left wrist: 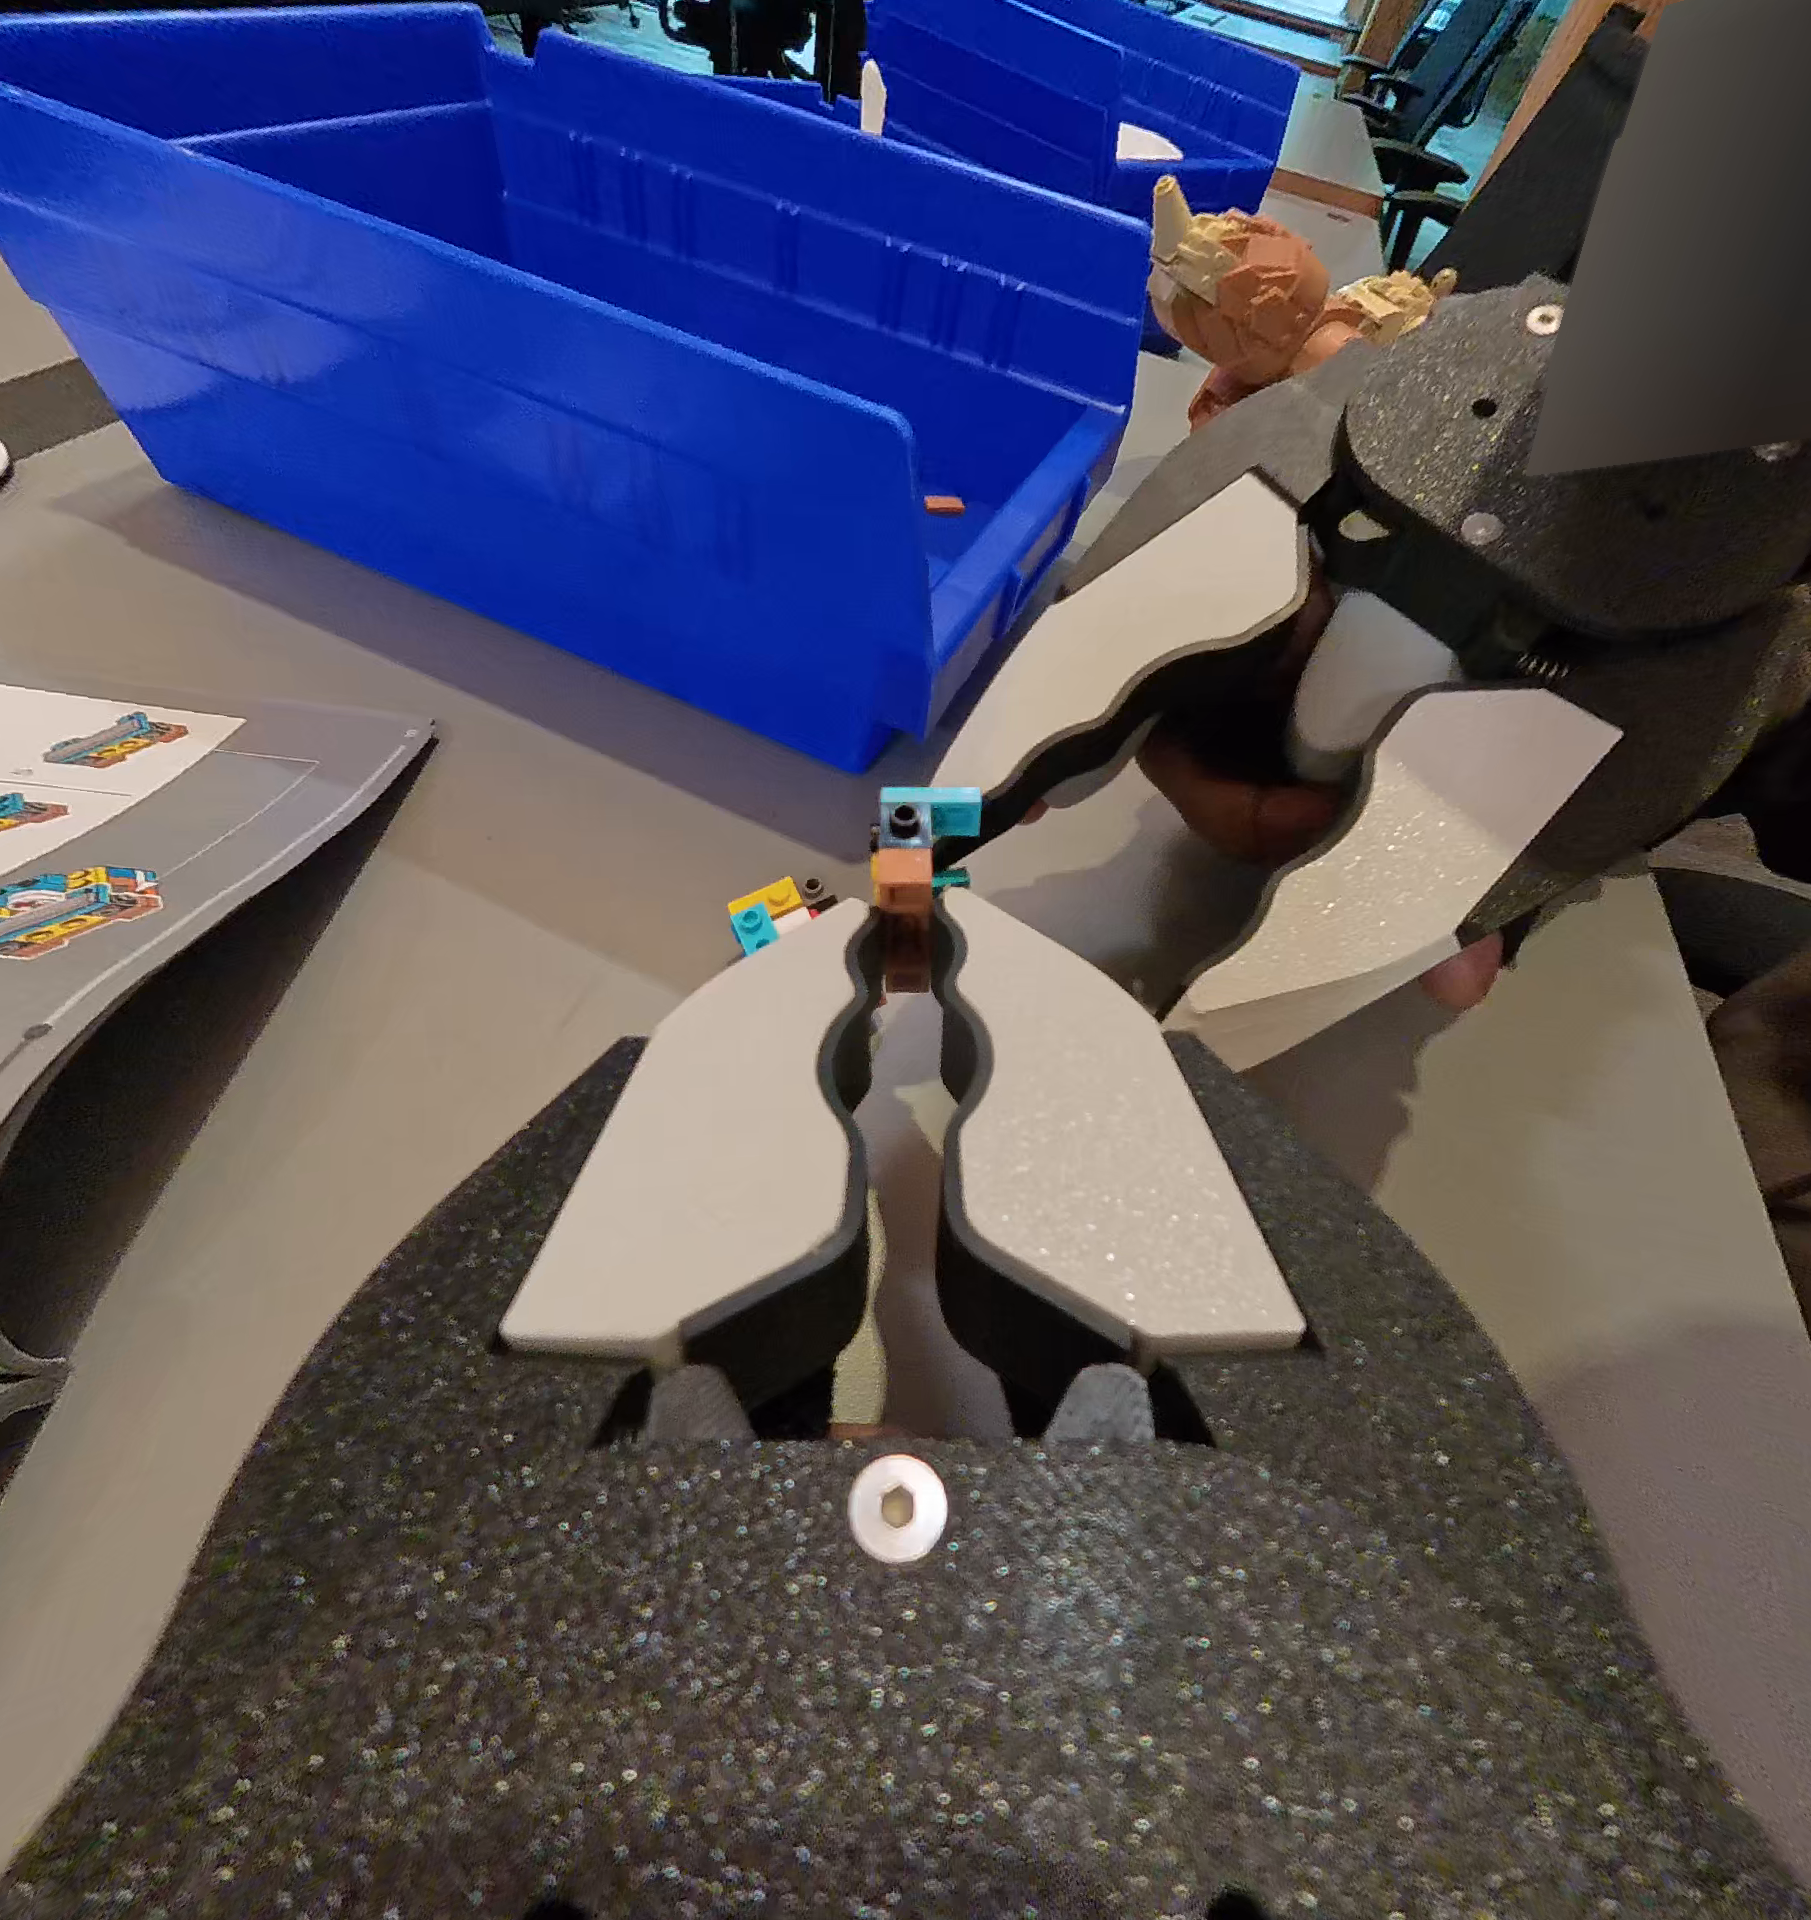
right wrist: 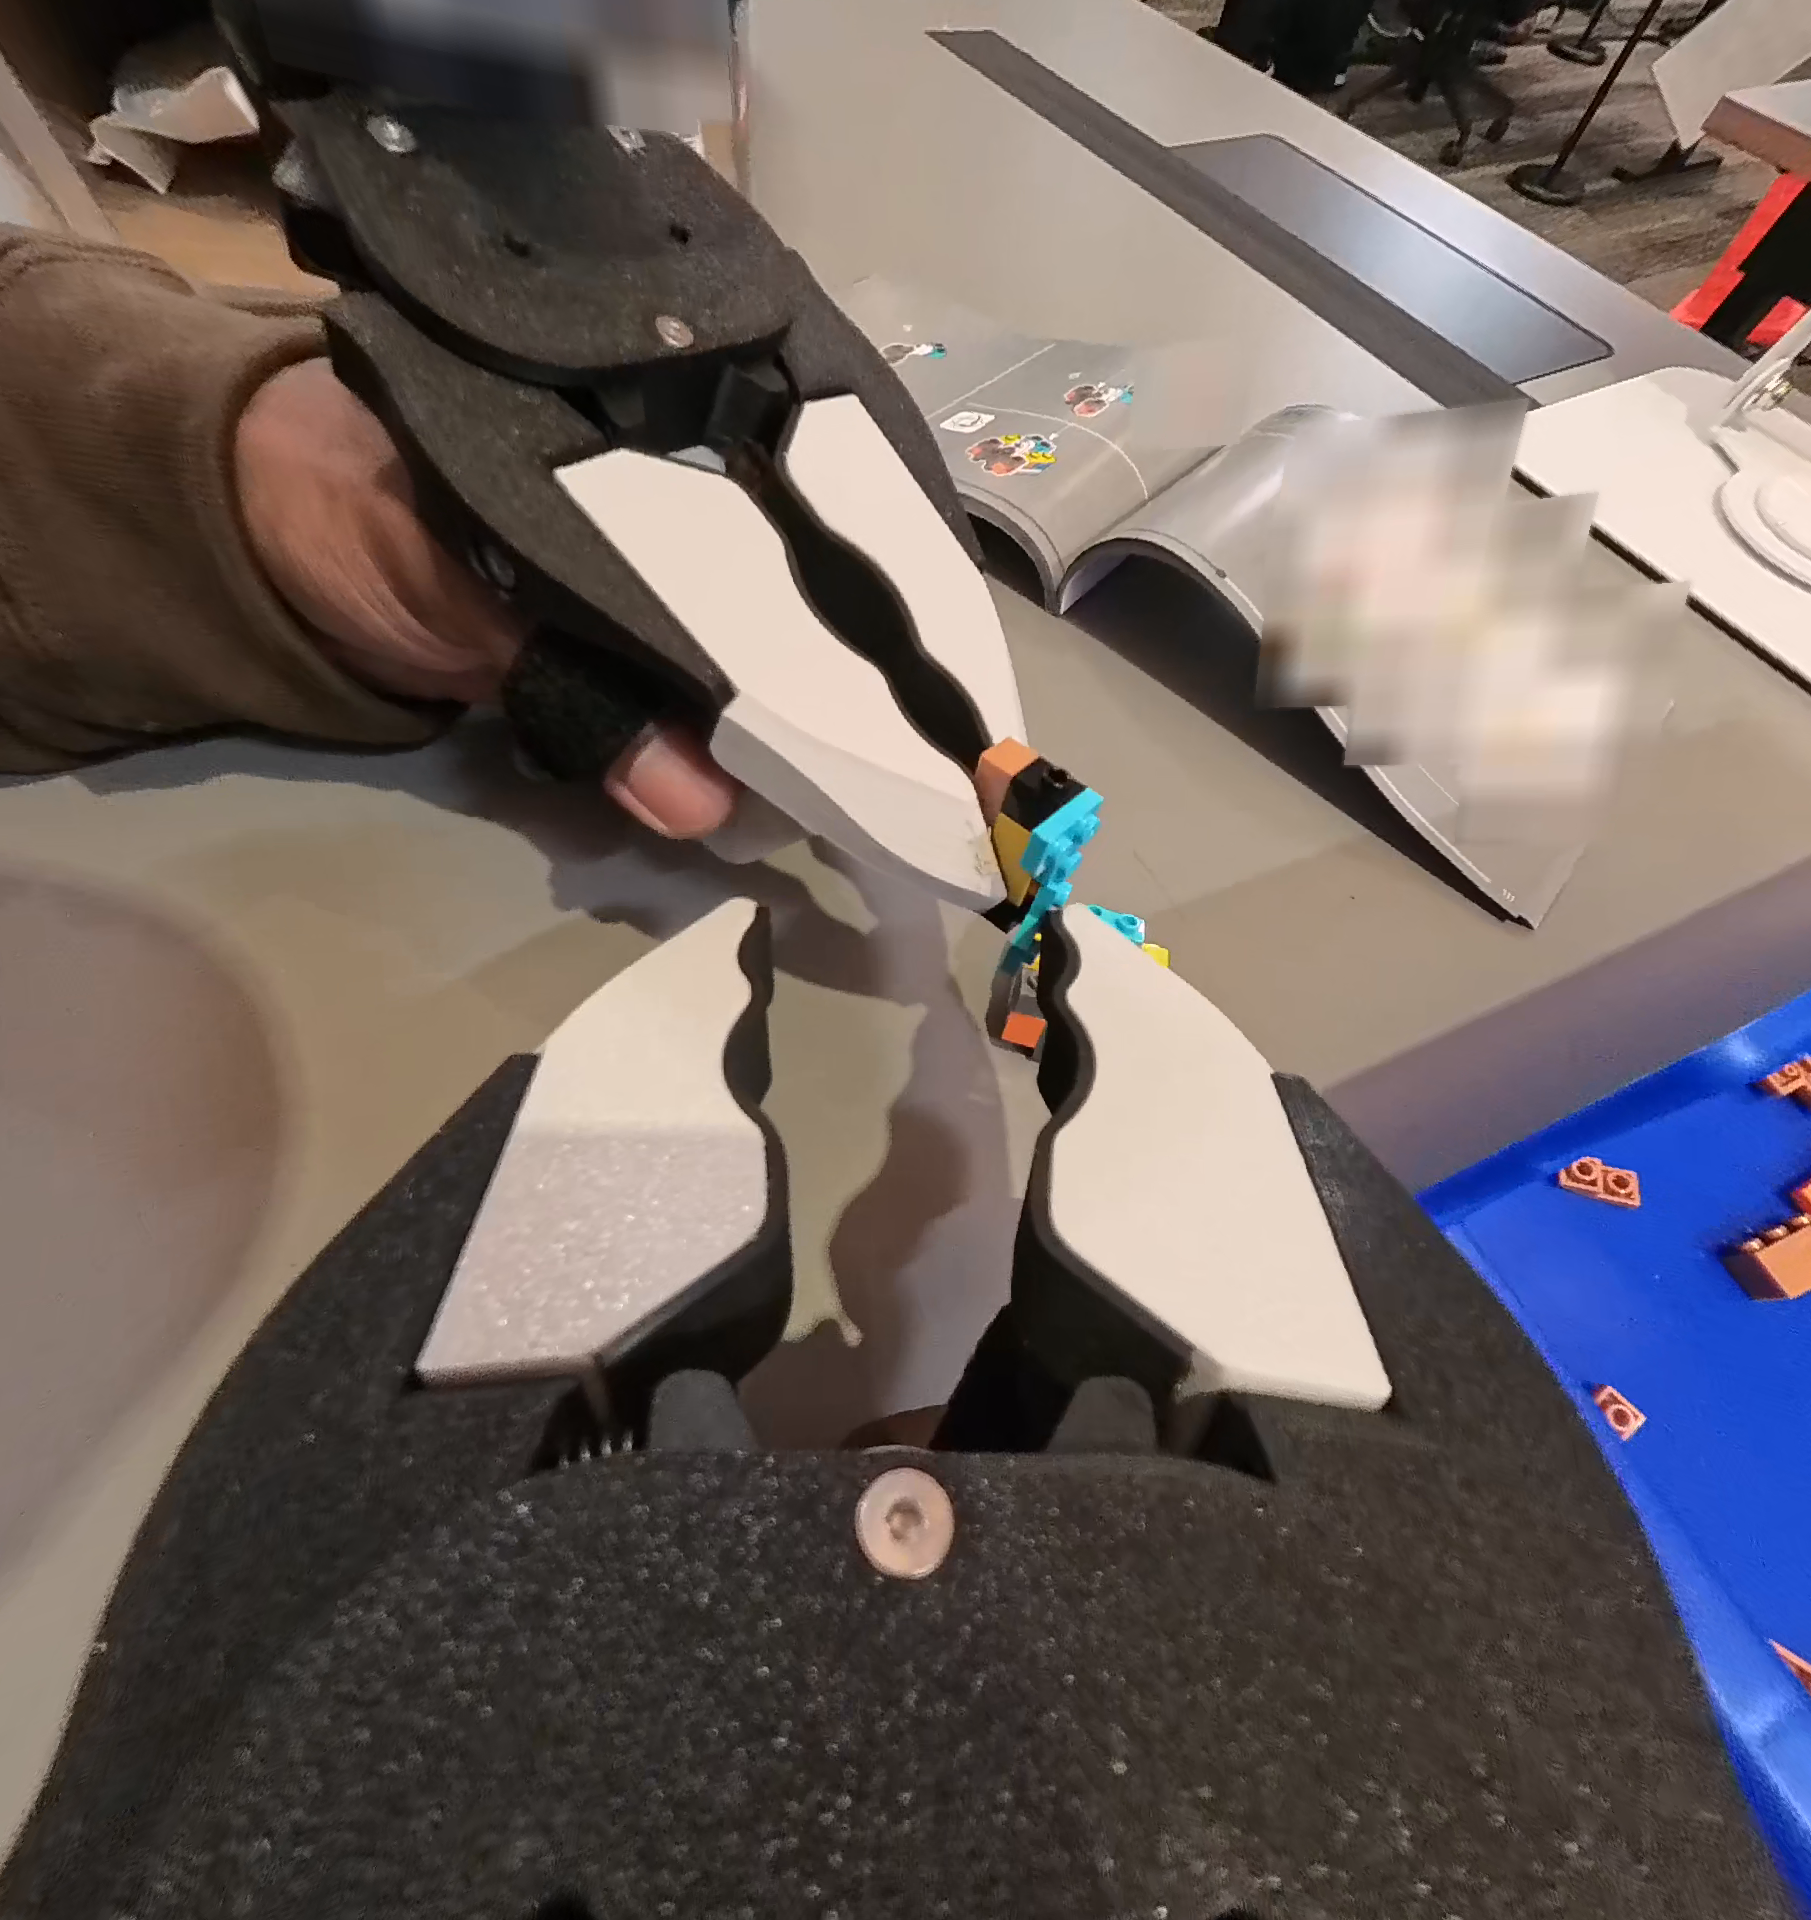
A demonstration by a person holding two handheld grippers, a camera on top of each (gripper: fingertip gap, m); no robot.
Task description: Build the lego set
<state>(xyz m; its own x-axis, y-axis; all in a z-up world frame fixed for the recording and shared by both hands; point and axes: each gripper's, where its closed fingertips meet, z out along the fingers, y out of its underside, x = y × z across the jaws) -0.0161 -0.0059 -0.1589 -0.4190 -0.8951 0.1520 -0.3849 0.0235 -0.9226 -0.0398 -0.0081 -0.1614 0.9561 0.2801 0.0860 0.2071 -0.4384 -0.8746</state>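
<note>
My left gripper [left wrist: 903, 906] is shut on a small lego assembly [left wrist: 903, 883] and holds it above the grey table. The assembly has a brown-orange body with a black and teal piece on top [left wrist: 927, 812]. In the right wrist view the left gripper [right wrist: 989, 821] comes in from the upper left with the assembly [right wrist: 1046, 821] at its tips. My right gripper [right wrist: 906, 925] is open and empty. One of its fingertips [right wrist: 1072, 945] rests against the teal end of the assembly. The right gripper also shows in the left wrist view [left wrist: 1062, 930]. Loose bricks [left wrist: 776, 914] lie just beyond.
Blue bins [left wrist: 568, 416] stand behind, and one [right wrist: 1607, 1455] holds several orange-brown bricks. An open instruction booklet [left wrist: 101, 831] lies at left and shows in the right wrist view [right wrist: 1140, 499]. A brown-tan lego model [left wrist: 1254, 291] stands at the back right. The brown-tan lego model [left wrist: 1254, 291] is about equally far from each gripper, around 35 centimeters.
</note>
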